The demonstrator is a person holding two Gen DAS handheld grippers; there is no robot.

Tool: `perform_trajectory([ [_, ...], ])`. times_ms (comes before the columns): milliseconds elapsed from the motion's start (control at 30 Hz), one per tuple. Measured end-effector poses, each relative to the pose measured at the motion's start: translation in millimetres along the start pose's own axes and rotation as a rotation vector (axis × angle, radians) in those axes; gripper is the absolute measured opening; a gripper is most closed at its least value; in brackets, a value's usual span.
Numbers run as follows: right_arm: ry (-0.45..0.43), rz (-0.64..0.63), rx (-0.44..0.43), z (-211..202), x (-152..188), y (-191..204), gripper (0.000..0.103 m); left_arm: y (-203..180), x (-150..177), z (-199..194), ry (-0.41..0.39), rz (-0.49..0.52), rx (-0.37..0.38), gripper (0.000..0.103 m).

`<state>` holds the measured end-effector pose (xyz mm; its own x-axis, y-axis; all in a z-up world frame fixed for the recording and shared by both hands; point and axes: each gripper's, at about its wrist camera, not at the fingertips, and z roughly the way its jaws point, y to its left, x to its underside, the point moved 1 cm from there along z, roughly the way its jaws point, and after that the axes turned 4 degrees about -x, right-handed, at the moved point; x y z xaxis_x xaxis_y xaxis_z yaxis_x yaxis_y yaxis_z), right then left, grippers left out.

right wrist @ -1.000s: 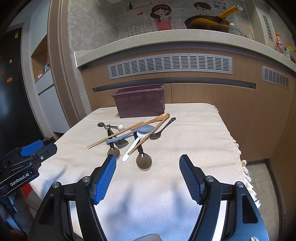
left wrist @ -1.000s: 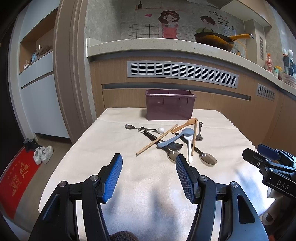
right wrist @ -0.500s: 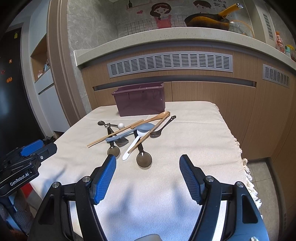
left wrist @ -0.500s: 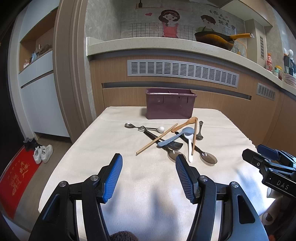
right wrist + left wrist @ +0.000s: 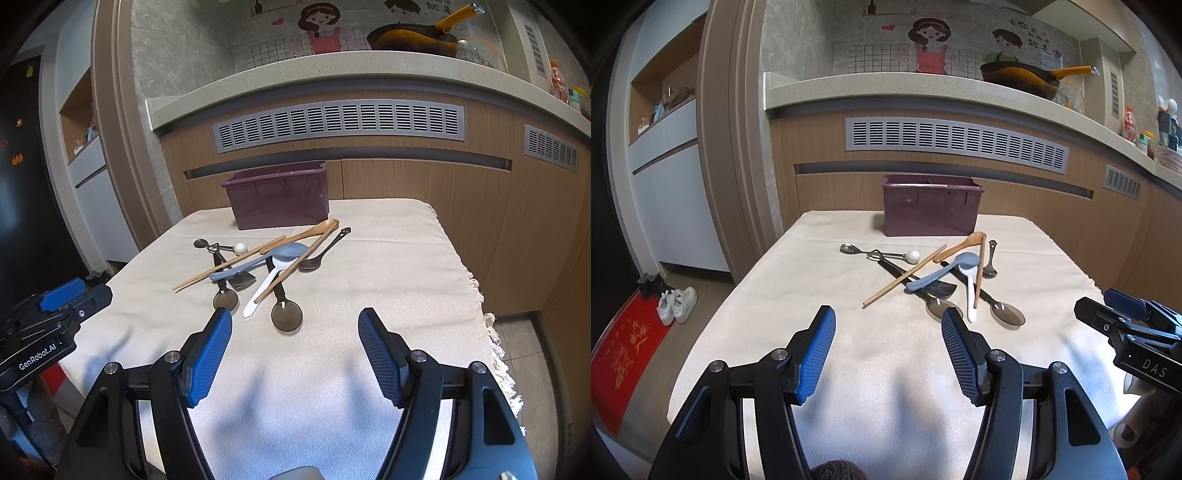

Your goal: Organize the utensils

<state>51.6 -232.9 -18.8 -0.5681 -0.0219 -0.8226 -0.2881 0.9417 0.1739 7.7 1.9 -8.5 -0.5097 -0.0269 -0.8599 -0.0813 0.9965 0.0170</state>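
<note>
A pile of utensils lies mid-table: a wooden chopstick (image 5: pixel 905 275), a wooden spoon (image 5: pixel 962 245), a blue-grey spoon (image 5: pixel 942 271), a white spoon (image 5: pixel 969 291), dark translucent spoons (image 5: pixel 1008 314) and a metal spoon (image 5: pixel 849 249). The same pile shows in the right wrist view (image 5: pixel 273 258). A purple organizer bin (image 5: pixel 932 210) stands behind it, also in the right wrist view (image 5: pixel 279 197). My left gripper (image 5: pixel 888 328) is open and empty, just short of the pile. My right gripper (image 5: pixel 295 330) is open and empty, near the closest dark spoon (image 5: pixel 286 314).
The table carries a cream cloth (image 5: pixel 886 369) with a fringed right edge (image 5: pixel 495 343). A wooden counter wall with vents (image 5: pixel 953 144) stands behind the table. Shoes (image 5: pixel 676 304) and a red mat (image 5: pixel 624 354) lie on the floor at left.
Both views have shifted very slightly toward the pile. The utensils have not moved and both grippers stay open.
</note>
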Motion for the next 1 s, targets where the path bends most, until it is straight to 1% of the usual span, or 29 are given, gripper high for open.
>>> perform_trajectory([
  [467, 0.002, -0.001, -0.001, 0.5, -0.4, 0.2, 0.069, 0.7, 0.7, 0.9, 0.008, 0.001, 0.008, 0.060],
  [700, 0.009, 0.003, -0.005, 1.5, -0.1, -0.1, 0.069, 3.9, 1.0, 5.6, 0.032, -0.010, 0.008, 0.060],
  [900, 0.027, -0.002, -0.003, 7.3, -6.1, -1.5, 0.069, 5.2, -5.5, 18.7, 0.067, -0.003, 0.004, 0.060],
  [967, 0.031, -0.018, 0.011, 10.8, -13.0, -2.4, 0.066, 7.7, -9.3, 27.0, 0.079, -0.008, 0.026, 0.060],
  [1000, 0.033, -0.031, 0.015, 14.1, -18.0, -2.9, 0.065, 9.9, -11.3, 33.5, 0.093, -0.017, 0.056, 0.060],
])
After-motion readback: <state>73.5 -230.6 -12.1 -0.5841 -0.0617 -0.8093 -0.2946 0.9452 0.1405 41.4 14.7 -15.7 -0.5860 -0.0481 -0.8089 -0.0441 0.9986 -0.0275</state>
